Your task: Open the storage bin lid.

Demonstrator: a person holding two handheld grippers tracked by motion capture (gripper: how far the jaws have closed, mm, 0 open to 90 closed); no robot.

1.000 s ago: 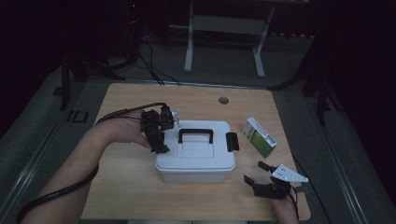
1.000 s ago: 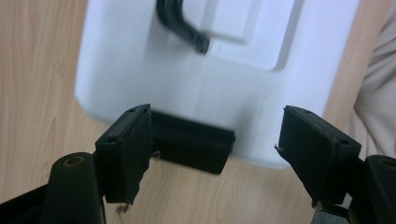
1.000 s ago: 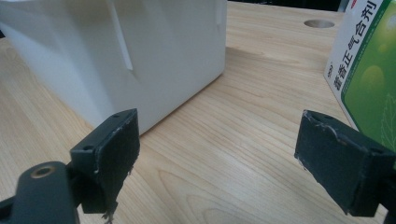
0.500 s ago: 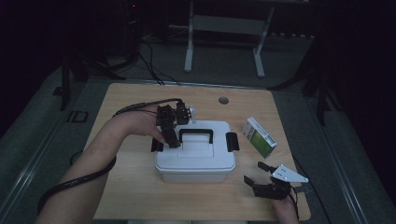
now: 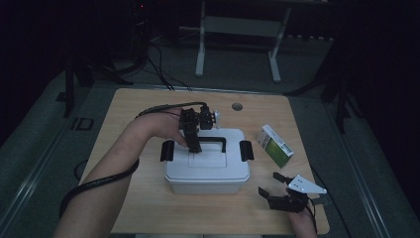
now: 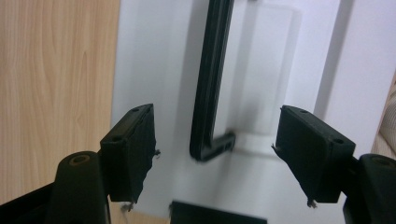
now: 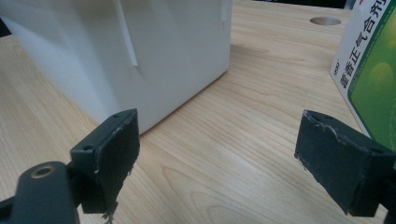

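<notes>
- Left hand-held gripper [image 6: 215, 154], jaws wide and just closing a little, empty, hangs above the handle [image 6: 212, 88].
- Handle runs up the frame, its corner between the jaws.

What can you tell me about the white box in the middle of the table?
The box looks like white plastic, rectangular with rounded corners. Its lid is on, with a black handle lying flat on top and a black latch at each end. It sits on the wooden table. The left gripper hovers over the handle's end, jaws apart.
</notes>
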